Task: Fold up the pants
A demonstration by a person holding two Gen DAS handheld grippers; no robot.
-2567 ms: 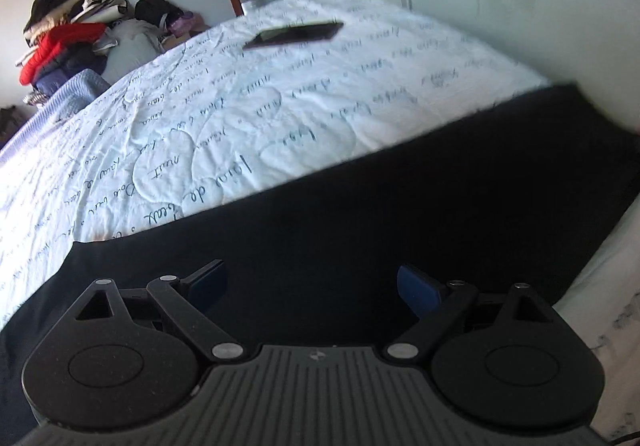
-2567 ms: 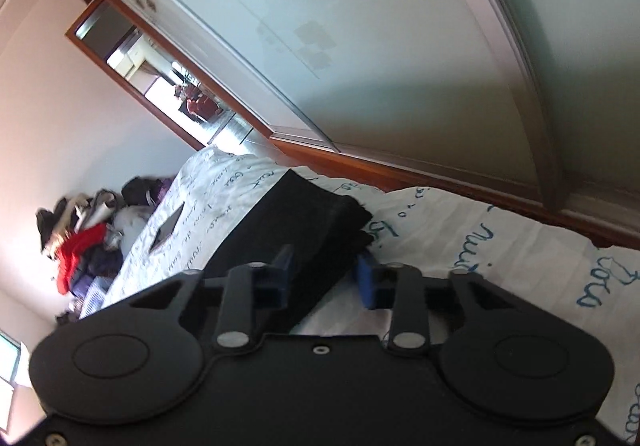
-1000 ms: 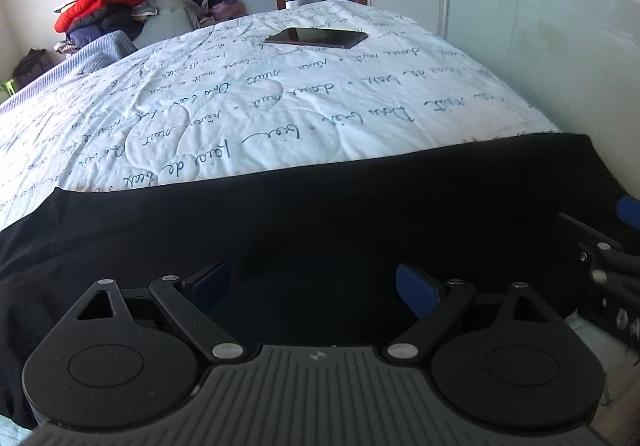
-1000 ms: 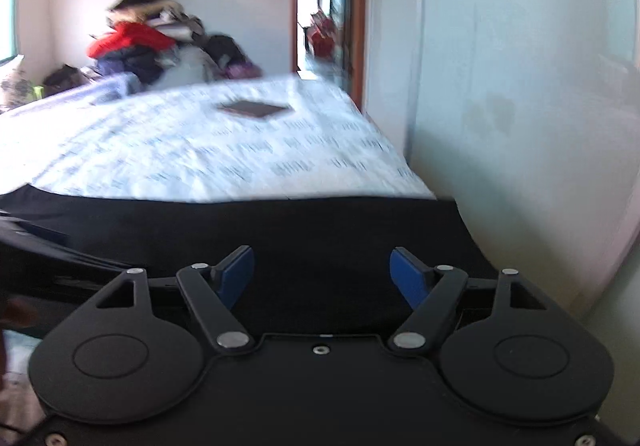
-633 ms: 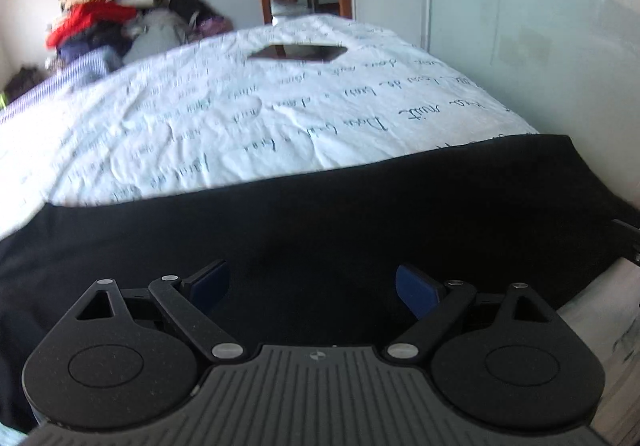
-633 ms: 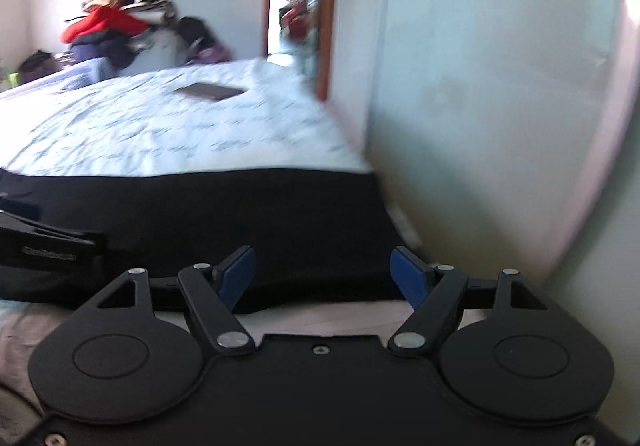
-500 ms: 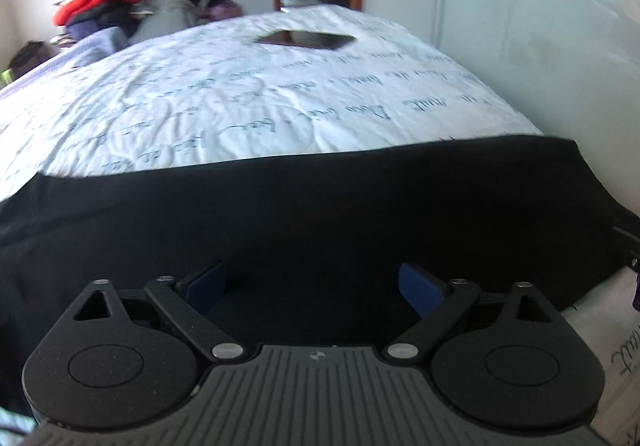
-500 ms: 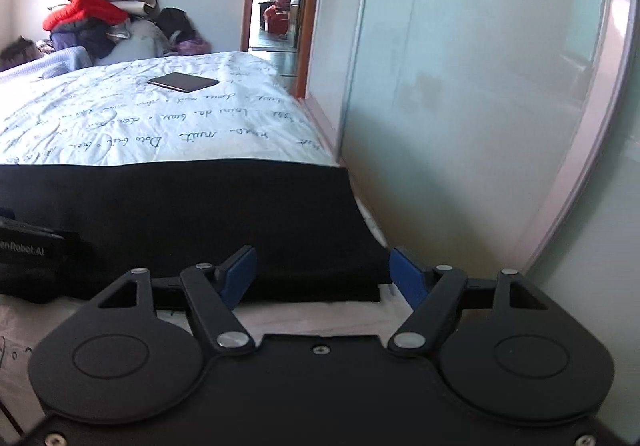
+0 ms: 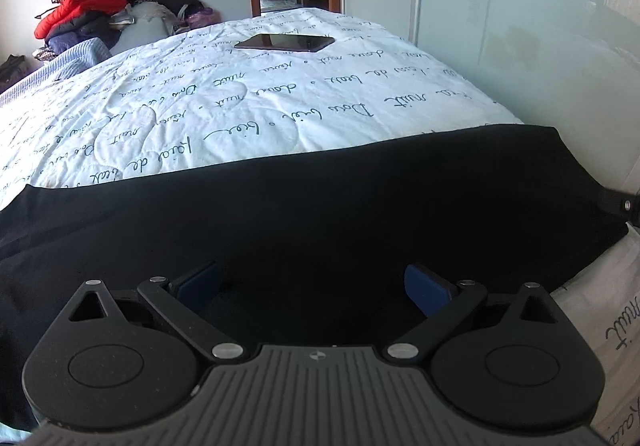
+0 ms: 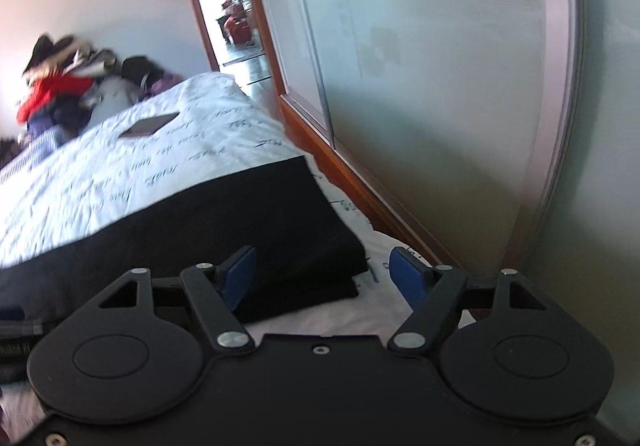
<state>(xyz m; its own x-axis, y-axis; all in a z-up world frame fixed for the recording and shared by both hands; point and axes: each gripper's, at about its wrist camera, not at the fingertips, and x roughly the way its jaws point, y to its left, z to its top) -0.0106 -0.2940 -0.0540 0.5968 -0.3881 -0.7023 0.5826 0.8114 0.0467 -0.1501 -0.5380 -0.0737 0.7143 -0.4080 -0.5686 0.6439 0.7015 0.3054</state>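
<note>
Black pants (image 9: 320,206) look soft, limp, light; best pinched at the layered corner edge (image 10: 352,270); left gripper (image 9: 316,286) wide, empty; right gripper (image 10: 324,274) closing, nothing gripped.

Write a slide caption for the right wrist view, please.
Right gripper, jaws closing, nears the corner of black pants lying on a script-printed bedspread.

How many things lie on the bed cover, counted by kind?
Black pants: 1
Dark tablet: 1
Total: 2
</note>
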